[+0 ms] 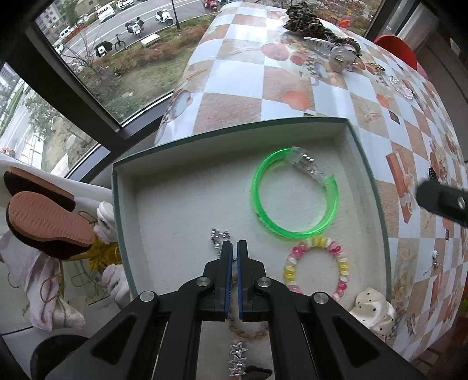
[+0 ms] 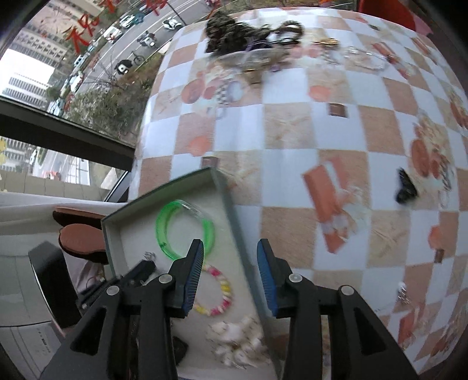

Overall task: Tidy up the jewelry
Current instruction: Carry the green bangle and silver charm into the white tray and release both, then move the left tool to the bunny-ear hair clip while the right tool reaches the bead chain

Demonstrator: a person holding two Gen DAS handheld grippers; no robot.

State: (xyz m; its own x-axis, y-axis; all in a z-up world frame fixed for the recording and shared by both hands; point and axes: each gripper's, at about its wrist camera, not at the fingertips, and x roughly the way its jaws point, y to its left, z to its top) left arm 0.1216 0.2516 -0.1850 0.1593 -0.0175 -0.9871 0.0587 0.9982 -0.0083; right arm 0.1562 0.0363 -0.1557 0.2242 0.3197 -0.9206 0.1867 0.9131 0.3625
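Note:
An open green-rimmed box (image 1: pixel 367 163) with a white lining holds a green bangle (image 1: pixel 292 193), a pink and yellow bead bracelet (image 1: pixel 317 267), a silver chain (image 1: pixel 216 238), a white dotted scrunchie (image 1: pixel 373 311) and a star clip (image 1: pixel 238 361). My left gripper (image 1: pixel 235 248) is over the box floor, its jaws nearly together, beside the silver chain; whether they pinch it is unclear. My right gripper (image 2: pixel 231 257) is open and empty above the box's right wall (image 2: pixel 234 222). The green bangle (image 2: pixel 184 231) and bead bracelet (image 2: pixel 218 292) show below it.
On the checkered tablecloth (image 1: pixel 234 87) lie a leopard scrunchie (image 1: pixel 304 17), a clear hair comb (image 1: pixel 318 43), a watch (image 1: pixel 340 60) and small clips at the far side. A black clip (image 2: pixel 405 187) and an earring (image 2: pixel 403 292) lie to the right. A window and slippers (image 1: pixel 44 222) are at left.

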